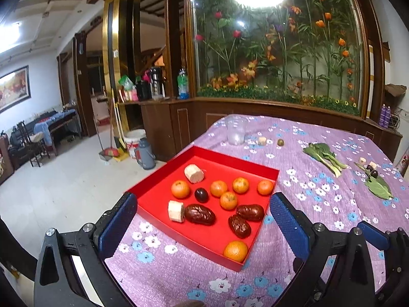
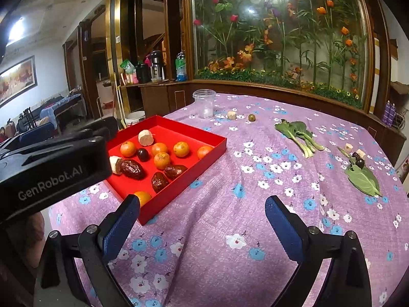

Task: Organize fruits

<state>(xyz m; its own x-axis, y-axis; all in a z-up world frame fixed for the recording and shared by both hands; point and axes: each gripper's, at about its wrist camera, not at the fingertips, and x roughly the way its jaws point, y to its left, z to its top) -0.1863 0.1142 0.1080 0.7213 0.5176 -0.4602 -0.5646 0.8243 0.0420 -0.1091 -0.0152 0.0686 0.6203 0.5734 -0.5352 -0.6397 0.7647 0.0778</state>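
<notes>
Two gaping grippers, floral purple tablecloth (image 2: 230, 192), red tray (image 1: 163, 215), possibly dates.

Table draped in a purple floral cloth (image 2: 230, 192) is sitting in front of me, carrying everything. A shallow red cardboard tray (image 2: 179, 189) is lying on its left part. Behind the tray, a clear plastic cup (image 2: 204, 103) is standing upright, a pale cut chunk (image 2: 231, 115) and small round green fruit (image 2: 251, 117) resting just beside it. A green bok choy (image 2: 297, 134) is lying further right; a big green leaf (image 2: 363, 180) is lying near the right edge, dark round fruits (image 2: 360, 163) touching it.
</notes>
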